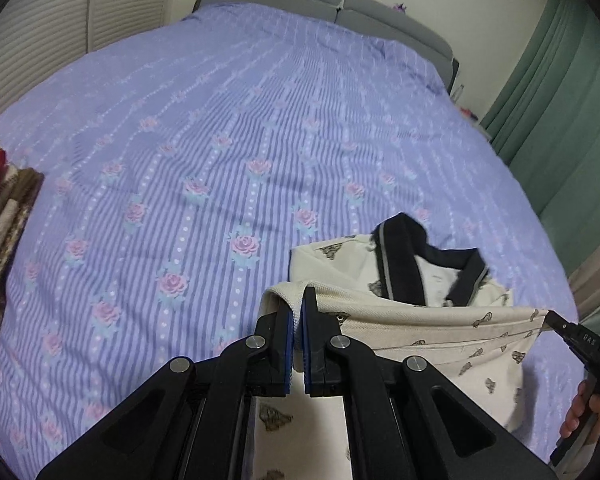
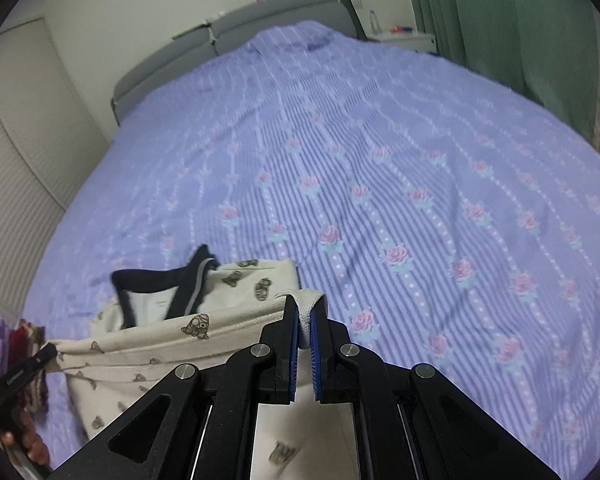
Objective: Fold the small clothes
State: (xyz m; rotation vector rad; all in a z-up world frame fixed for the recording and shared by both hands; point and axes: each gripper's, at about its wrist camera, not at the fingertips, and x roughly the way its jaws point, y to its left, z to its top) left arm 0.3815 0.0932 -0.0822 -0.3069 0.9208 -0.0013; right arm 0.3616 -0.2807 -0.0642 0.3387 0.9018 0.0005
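Shirt (image 1: 440, 328) hem pinched between fingers of both grippers, above bedspread (image 1: 220, 120).

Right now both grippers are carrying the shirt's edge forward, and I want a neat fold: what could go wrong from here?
1. The left gripper and right gripper each pinch only a small bunched corner of the cream shirt; a corner could slip free mid-fold.
2. The edge between them sags slightly, so it may land wrinkled or crooked.
3. The dark collar stands up unevenly and could get trapped folded under the hem.
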